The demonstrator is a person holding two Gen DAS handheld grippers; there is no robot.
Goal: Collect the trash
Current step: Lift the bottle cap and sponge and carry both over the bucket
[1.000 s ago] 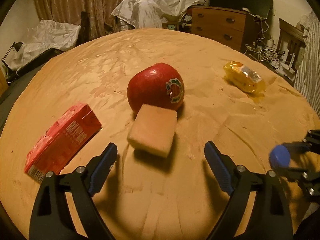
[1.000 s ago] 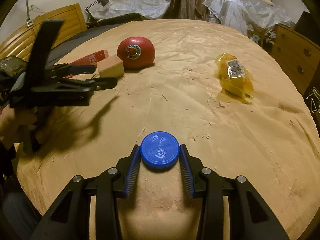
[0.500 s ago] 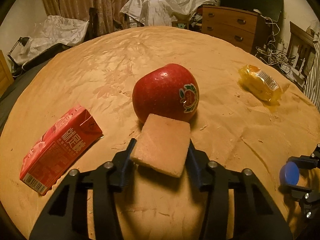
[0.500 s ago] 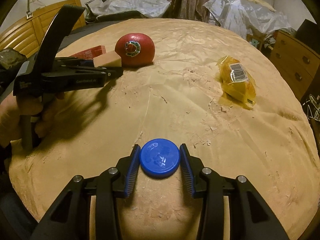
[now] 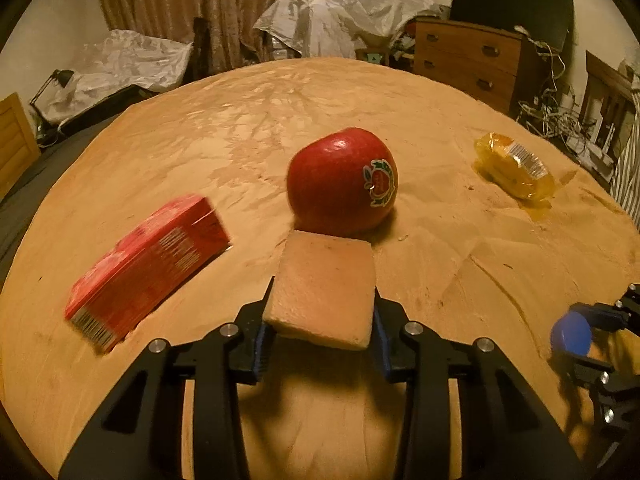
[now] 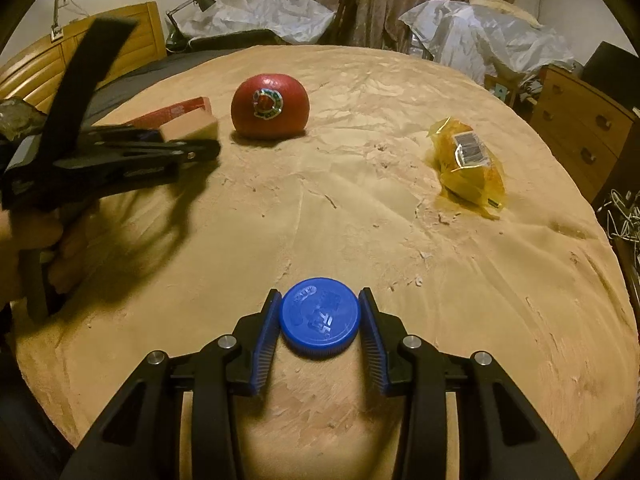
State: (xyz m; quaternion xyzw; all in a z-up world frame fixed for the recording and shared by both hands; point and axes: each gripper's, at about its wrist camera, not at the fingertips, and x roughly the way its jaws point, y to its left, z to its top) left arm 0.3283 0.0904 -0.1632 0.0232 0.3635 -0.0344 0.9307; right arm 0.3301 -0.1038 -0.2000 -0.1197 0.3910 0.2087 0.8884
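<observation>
My left gripper [image 5: 320, 328] is shut on a tan sponge block [image 5: 324, 288] and holds it just above the table, in front of a red apple [image 5: 342, 180]. The sponge block [image 6: 192, 126] also shows in the right wrist view, lifted in the left gripper [image 6: 200, 140]. My right gripper [image 6: 319, 328] is shut on a blue bottle cap [image 6: 319, 317]; the cap also shows at the left wrist view's right edge [image 5: 570, 334]. A red carton [image 5: 148, 258] lies to the left. A yellow wrapper [image 5: 514, 164] lies at the far right.
The round table [image 6: 360, 220] has a crumpled tan cover with small crumbs on it. The apple [image 6: 270, 106], carton [image 6: 172, 112] and wrapper [image 6: 468, 164] lie across its far half. A wooden dresser [image 5: 468, 58] and plastic-covered furniture stand beyond the table.
My left gripper moved forward and closed on the sponge block, then lifted it off the table. My right gripper kept its hold on the blue cap.
</observation>
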